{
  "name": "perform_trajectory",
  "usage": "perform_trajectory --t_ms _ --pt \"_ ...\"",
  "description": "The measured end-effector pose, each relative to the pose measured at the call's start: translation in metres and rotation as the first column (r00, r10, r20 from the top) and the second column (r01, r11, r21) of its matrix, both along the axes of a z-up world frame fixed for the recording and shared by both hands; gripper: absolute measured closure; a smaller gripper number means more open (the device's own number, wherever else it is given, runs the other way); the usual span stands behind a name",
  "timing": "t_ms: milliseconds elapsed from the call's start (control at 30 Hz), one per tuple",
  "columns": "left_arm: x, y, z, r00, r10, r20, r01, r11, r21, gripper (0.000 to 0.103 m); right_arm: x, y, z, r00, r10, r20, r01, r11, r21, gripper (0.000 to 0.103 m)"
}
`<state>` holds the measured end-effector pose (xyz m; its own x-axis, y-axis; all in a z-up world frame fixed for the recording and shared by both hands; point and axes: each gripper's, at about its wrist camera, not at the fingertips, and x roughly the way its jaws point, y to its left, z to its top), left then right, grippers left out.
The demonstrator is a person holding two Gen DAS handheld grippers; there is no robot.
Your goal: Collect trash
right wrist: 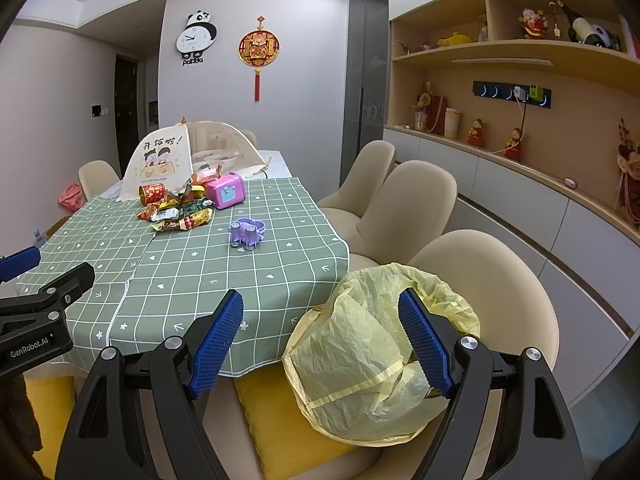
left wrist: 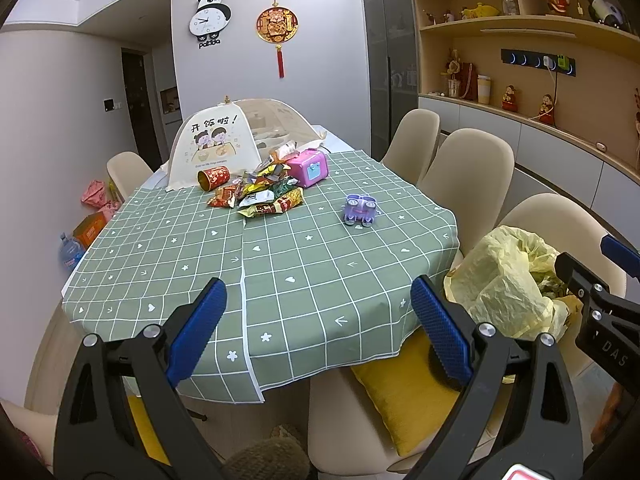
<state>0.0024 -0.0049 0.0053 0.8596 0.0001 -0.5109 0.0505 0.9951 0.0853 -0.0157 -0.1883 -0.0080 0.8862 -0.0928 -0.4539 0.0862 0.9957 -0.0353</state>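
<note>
A pile of crumpled snack wrappers [left wrist: 264, 194] [right wrist: 180, 212] lies on the far part of the green checked tablecloth [left wrist: 280, 280] [right wrist: 192, 264], beside a red can [left wrist: 213, 178] [right wrist: 151, 193] on its side. A yellow trash bag [left wrist: 508, 284] [right wrist: 372, 364] sits on a chair at the table's near right corner. My left gripper [left wrist: 318, 328] is open above the table's near edge, empty. My right gripper [right wrist: 320, 340] is open just above the bag, its right finger [right wrist: 424, 340] over the bag's mouth. It holds nothing.
A pink toy box [left wrist: 308, 168] [right wrist: 226, 195] and a purple toy [left wrist: 360, 210] [right wrist: 246, 234] stand on the cloth. A mesh food cover [left wrist: 224, 140] [right wrist: 180, 156] is at the back. Beige chairs [left wrist: 468, 180] [right wrist: 404, 208] line the right side, with yellow cushions [left wrist: 404, 396] [right wrist: 280, 420] on the near seats.
</note>
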Motion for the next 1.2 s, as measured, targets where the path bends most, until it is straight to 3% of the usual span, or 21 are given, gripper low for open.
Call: perform_trajectory --t_ms 1200 --pt "0.002 -0.007 -0.001 1.0 -0.013 -0.009 0.013 1.0 -0.001 0.014 -0.001 -0.014 -0.002 1.0 -0.018 -0.003 0.018 1.0 0.012 0.027"
